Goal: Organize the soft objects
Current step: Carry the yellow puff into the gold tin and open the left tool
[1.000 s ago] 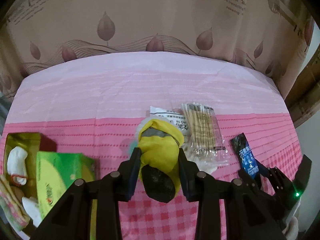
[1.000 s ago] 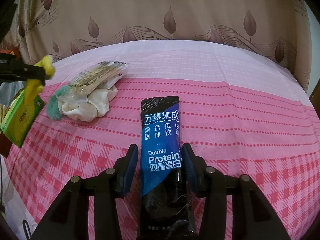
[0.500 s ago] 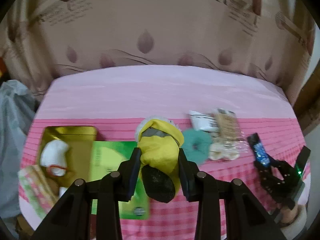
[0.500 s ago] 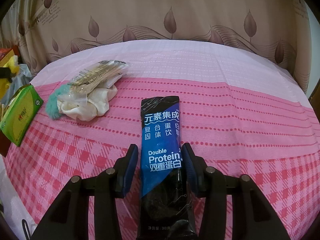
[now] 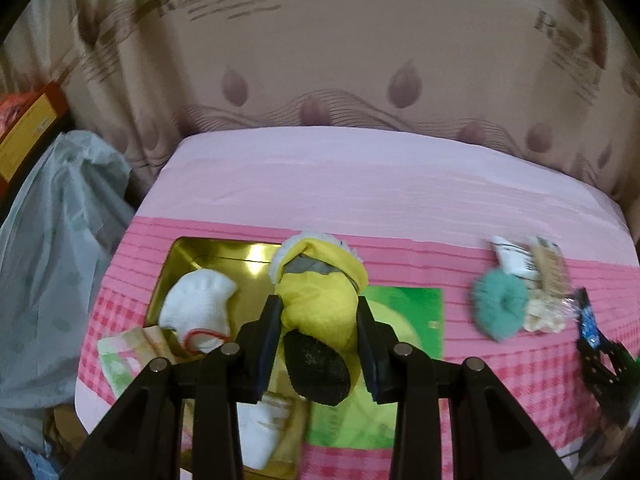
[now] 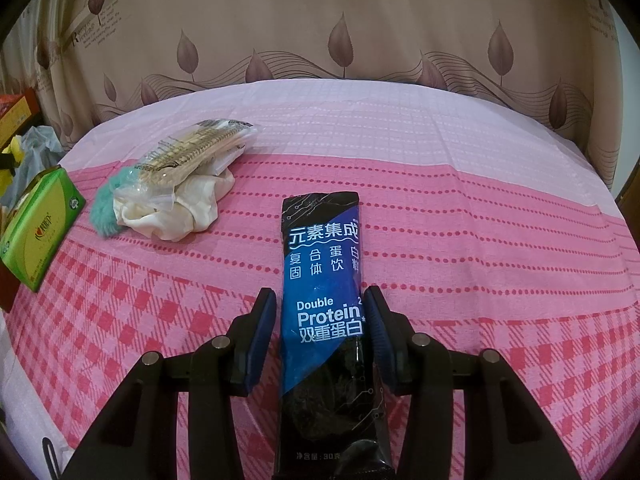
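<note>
Pink checked tablecloth [image 6: 480, 264], left gripper [image 5: 318, 320] clamping a yellow sock [image 5: 320, 300] above a gold tin [image 5: 224, 260], right gripper [image 6: 322, 320] gripping a protein sachet [image 6: 322, 280]

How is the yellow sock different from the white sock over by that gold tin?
The yellow sock is clamped in the left hand-held gripper, up off the cloth; the white sock lies in the gold tin. The yellow sock has grey and black patches; the white sock has a red edge. Both are bunched up.

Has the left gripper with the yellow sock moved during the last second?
Yes. The left gripper, shut on the yellow sock, went left: away from the cotton swabs, now over the gold tin.
</note>
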`<state>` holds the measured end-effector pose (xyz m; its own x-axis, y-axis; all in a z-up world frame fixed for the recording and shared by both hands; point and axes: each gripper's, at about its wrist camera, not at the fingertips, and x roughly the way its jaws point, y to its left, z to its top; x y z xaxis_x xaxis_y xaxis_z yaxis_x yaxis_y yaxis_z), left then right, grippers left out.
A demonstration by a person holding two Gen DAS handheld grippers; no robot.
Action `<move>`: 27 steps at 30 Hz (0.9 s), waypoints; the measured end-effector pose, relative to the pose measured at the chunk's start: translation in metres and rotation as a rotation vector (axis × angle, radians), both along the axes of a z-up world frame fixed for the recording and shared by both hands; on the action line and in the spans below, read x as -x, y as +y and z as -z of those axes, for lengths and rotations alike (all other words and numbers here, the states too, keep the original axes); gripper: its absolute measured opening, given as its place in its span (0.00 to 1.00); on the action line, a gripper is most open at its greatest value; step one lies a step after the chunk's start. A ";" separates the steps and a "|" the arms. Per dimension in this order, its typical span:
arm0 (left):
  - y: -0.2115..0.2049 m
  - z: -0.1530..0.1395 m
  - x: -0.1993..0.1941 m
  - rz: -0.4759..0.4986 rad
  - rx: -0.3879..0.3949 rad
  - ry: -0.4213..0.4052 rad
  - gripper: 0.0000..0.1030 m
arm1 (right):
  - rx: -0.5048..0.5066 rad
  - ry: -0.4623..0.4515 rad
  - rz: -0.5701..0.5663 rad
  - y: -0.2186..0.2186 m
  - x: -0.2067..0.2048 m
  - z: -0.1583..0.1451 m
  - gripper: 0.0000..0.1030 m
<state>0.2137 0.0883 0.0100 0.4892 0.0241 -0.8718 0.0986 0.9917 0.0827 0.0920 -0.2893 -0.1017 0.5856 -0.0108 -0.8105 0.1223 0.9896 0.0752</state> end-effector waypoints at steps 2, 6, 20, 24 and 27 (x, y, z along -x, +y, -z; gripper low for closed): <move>0.013 0.004 -0.005 -0.025 -0.004 0.006 0.35 | 0.003 0.001 0.000 0.000 0.000 0.001 0.43; 0.032 0.013 -0.016 -0.061 -0.013 0.022 0.35 | 0.006 0.001 -0.001 0.000 0.000 0.000 0.43; 0.063 0.050 -0.043 -0.099 -0.001 0.086 0.35 | 0.016 0.003 -0.002 0.001 0.001 0.000 0.43; 0.060 0.063 -0.044 -0.097 -0.006 0.107 0.36 | 0.020 0.005 -0.002 0.002 -0.001 0.001 0.43; 0.059 0.073 -0.045 -0.100 -0.016 0.123 0.37 | 0.021 0.005 -0.002 0.002 0.000 0.000 0.43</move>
<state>0.2585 0.1472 -0.0626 0.3729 0.0815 -0.9243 0.0101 0.9957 0.0918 0.0924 -0.2877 -0.1021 0.5817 -0.0268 -0.8130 0.1206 0.9913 0.0536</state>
